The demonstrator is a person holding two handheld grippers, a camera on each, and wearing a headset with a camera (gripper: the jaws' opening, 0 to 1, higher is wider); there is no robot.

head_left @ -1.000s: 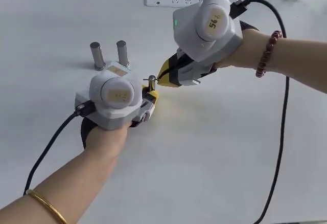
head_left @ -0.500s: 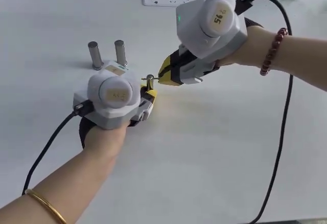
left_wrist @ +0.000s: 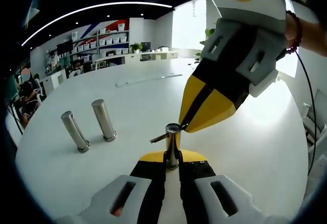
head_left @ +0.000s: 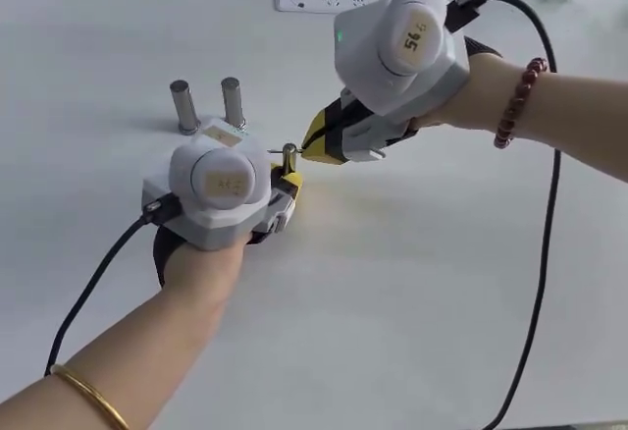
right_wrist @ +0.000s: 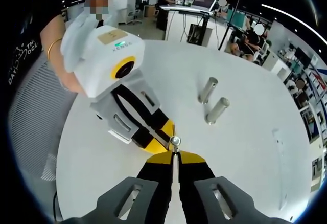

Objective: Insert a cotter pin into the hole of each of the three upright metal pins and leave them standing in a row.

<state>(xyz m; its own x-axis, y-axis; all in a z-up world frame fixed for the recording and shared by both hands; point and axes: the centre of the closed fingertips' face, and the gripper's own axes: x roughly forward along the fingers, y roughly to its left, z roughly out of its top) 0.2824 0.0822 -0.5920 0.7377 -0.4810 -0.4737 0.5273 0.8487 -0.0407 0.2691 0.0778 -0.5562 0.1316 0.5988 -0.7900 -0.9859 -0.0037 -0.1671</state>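
Left gripper view: the left gripper (left_wrist: pixel 172 161) clamps the upright metal pin (left_wrist: pixel 173 141) while the right gripper (left_wrist: pixel 186 124) pinches the cotter pin (left_wrist: pixel 158 139) poking through its hole, where a skewed push could bend or jam it.

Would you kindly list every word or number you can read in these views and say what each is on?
"56": round label on the right gripper; small marks beside it unreadable.
Paler disc on the left gripper: print too blurred to read.
Tan sticker on the left gripper: too small.
White lettering on a person's dark clothing: cut off, unreadable.
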